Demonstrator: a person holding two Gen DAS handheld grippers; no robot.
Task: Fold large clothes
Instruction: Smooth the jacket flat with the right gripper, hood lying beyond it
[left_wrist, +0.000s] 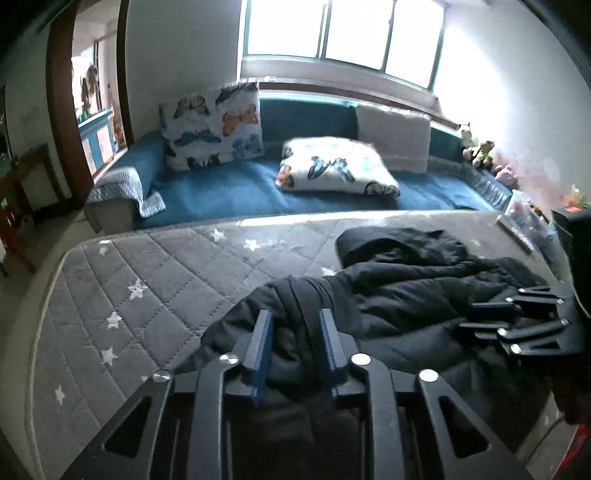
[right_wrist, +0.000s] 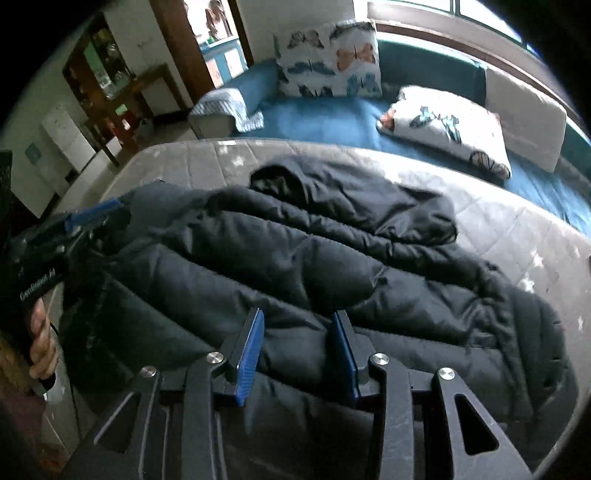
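A black puffer jacket (left_wrist: 399, 291) lies crumpled on a grey star-quilted mattress (left_wrist: 147, 280), its hood (right_wrist: 284, 177) toward the sofa. My left gripper (left_wrist: 295, 317) has its jaws set around a bunched fold at the jacket's left edge; cloth fills the gap between the blue pads. My right gripper (right_wrist: 299, 317) has its jaws part open over the jacket's near hem (right_wrist: 295, 354), with fabric between them. The right gripper also shows at the right of the left wrist view (left_wrist: 480, 315), and the left gripper at the left of the right wrist view (right_wrist: 94, 214).
A blue sofa (left_wrist: 229, 188) stands behind the mattress (right_wrist: 517, 236), with butterfly cushions (left_wrist: 214, 125) and a white pillow (left_wrist: 336, 166). Toys (left_wrist: 480, 151) sit at its right end. A doorway (left_wrist: 96, 110) and wooden furniture (right_wrist: 110, 85) are at left.
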